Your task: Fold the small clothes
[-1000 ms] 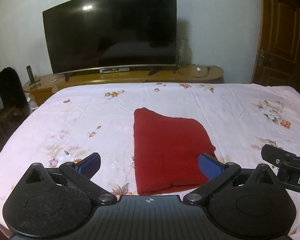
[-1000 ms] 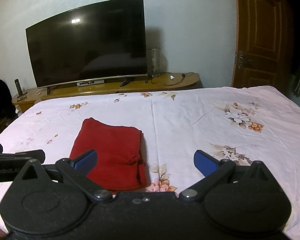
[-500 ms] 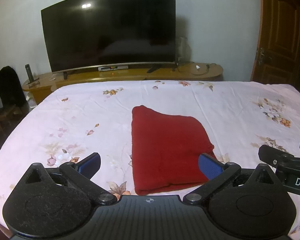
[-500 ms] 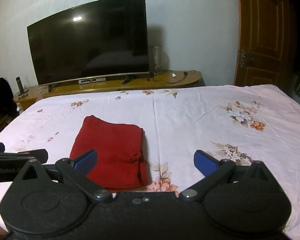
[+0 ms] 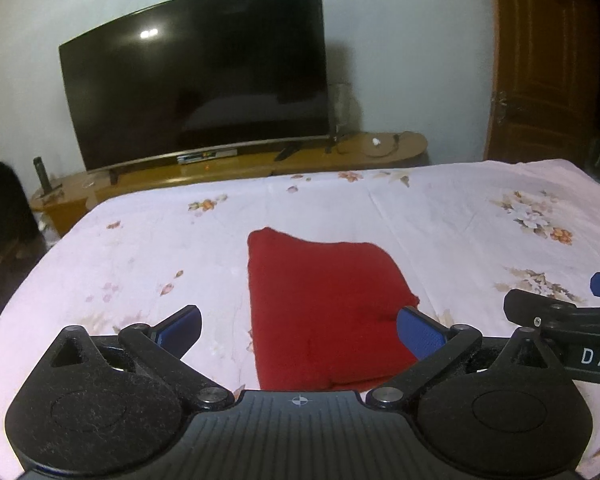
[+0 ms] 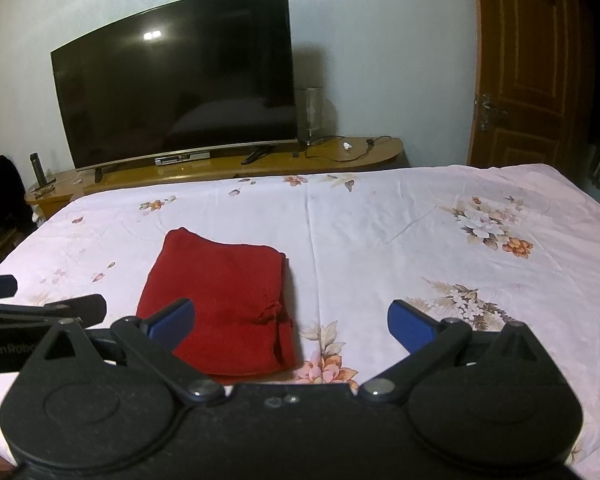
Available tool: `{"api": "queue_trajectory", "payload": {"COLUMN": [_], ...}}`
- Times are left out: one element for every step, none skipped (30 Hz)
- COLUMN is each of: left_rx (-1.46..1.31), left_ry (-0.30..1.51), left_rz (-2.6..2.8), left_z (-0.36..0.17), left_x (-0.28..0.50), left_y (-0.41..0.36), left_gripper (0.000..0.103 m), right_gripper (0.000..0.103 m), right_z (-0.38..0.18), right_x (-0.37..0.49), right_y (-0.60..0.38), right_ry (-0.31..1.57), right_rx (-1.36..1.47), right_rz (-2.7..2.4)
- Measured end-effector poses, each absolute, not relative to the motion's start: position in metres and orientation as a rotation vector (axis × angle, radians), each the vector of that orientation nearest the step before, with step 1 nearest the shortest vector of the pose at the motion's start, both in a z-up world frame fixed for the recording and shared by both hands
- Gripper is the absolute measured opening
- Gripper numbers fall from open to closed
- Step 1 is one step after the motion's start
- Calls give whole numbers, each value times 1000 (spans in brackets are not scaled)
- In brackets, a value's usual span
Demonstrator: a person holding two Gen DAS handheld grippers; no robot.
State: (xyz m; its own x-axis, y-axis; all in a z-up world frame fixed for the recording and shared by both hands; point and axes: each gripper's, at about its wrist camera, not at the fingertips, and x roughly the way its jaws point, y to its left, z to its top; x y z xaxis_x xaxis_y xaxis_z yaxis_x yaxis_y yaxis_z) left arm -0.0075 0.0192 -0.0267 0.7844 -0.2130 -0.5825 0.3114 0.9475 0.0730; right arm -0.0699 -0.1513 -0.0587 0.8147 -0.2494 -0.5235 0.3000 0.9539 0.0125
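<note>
From my left wrist camera, my left gripper (image 5: 298, 330) is held low over the near edge of the bed (image 5: 440, 220), pointing across it toward the television (image 5: 204, 76). Its jaws are spread wide and hold nothing; the blue pads (image 5: 420, 334) sit apart with bare space between them. The folded red cloth (image 5: 324, 312) lies flat on the flowered sheet, straight ahead of me, its near edge hidden behind the gripper body. My right pad overlaps the cloth's right corner in this view, but I cannot tell whether it touches the fabric. At the far right, part of my right gripper (image 5: 560, 312) reaches in over the sheet, beside the cloth and apart from it. Beyond the bed a wooden TV stand (image 5: 380, 152) carries the television, and a brown door (image 5: 540, 64) stands at the right.

From my right wrist camera, my right gripper (image 6: 290, 320) is also low over the bed's (image 6: 420, 220) near edge, aimed the same way. Its jaws are spread wide and empty. The red cloth (image 6: 224, 300) lies to the left of centre, a tidy rectangle with its layered edge on the right side; my left pad (image 6: 172, 318) overlaps its near left part in the view, contact unclear. My left gripper (image 6: 44, 308) shows at the left edge, just beside the cloth. The television (image 6: 180, 76) and door (image 6: 528, 64) stand behind.
</note>
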Motion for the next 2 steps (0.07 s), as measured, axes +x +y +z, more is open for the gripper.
{"api": "queue_trajectory", "payload": {"left_rx": [160, 148], "left_ry": [620, 631], "left_rz": [-291, -295], "left_z": [-27, -28], "left_x": [-4, -1], "left_y": [19, 19], "left_gripper": [103, 103], "right_gripper": [102, 102], "right_z": [-60, -61], "right_x": [-69, -68], "right_y": [-153, -154], "right_ry": [547, 551], "right_rx": [103, 107], "right_rz": [-299, -302]}}
